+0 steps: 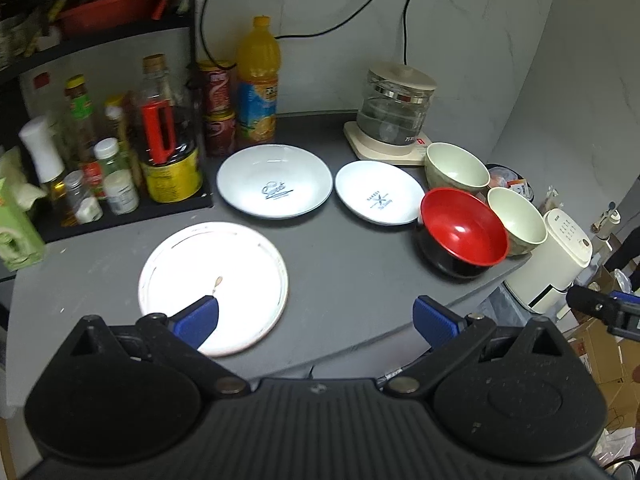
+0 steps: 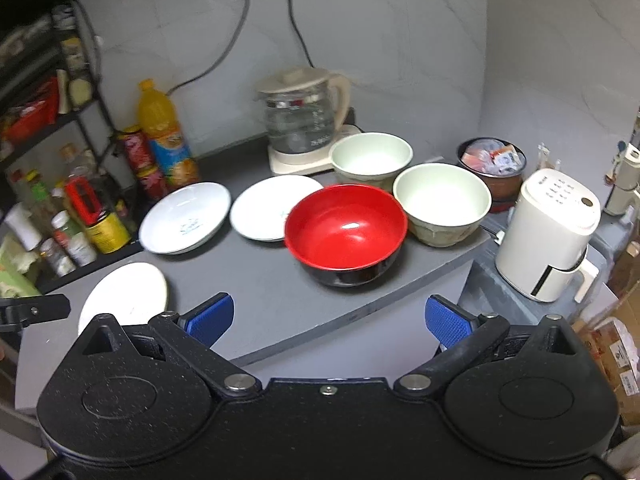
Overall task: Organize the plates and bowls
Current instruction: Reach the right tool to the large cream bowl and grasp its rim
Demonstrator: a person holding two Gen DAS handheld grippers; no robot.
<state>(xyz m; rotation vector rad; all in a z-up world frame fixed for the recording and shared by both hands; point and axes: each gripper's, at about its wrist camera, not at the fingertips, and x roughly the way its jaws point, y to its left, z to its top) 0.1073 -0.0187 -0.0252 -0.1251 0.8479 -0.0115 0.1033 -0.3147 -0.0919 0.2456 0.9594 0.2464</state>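
On the grey counter (image 1: 344, 264) lie a flat white plate (image 1: 214, 286) at the front left, a deep white plate marked "Sweet" (image 1: 275, 180) and a smaller white plate (image 1: 379, 192). A red bowl with a black outside (image 1: 462, 229) (image 2: 346, 232) stands by two pale green bowls (image 1: 456, 167) (image 1: 517, 214). My left gripper (image 1: 316, 320) hovers open over the counter's front edge, its left finger above the flat plate. My right gripper (image 2: 328, 320) is open and empty, just in front of the red bowl. In the right wrist view sit the green bowls (image 2: 372, 157) (image 2: 442, 200) and the plates (image 2: 185, 217) (image 2: 272, 207) (image 2: 124, 296).
A rack of bottles and jars (image 1: 120, 152) lines the left side, with an orange juice bottle (image 1: 257, 80) and red cans (image 1: 218, 108) behind the plates. A glass kettle (image 1: 394, 112) stands at the back. A white appliance (image 2: 548, 236) sits lower, off the counter's right edge.
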